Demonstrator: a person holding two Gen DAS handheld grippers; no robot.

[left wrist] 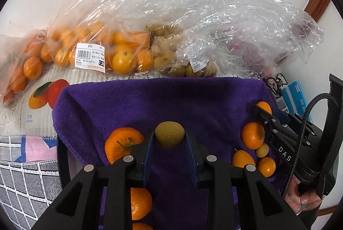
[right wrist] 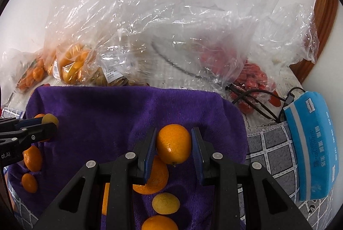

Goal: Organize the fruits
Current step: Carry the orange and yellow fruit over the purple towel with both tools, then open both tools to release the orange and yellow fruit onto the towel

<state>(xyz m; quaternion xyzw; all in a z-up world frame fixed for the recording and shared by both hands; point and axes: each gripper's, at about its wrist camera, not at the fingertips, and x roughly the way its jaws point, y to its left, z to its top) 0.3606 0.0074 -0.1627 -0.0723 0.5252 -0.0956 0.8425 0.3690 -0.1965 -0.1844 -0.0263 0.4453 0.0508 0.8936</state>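
Left gripper [left wrist: 169, 140] clamped on a yellow-green fruit [left wrist: 169, 134]; right gripper [right wrist: 173, 145] clamped on an orange kumquat [right wrist: 173, 144], long axis 11-to-5. Purple towel [left wrist: 193, 101] lies at 6 o'clock below both; small-fruit cluster [left wrist: 256, 150] sits nearer the right gripper.

Both wrist views: bright, even, diffuse lighting with soft, faint shadows. Glare streaks the clear plastic bags [left wrist: 193, 15] and veils the fruit behind them. Strong fisheye bending curves the purple towel [right wrist: 107, 114] edges; black vignette rings each frame. Nearby fingers [left wrist: 148, 155] are slightly soft; centres are sharp.
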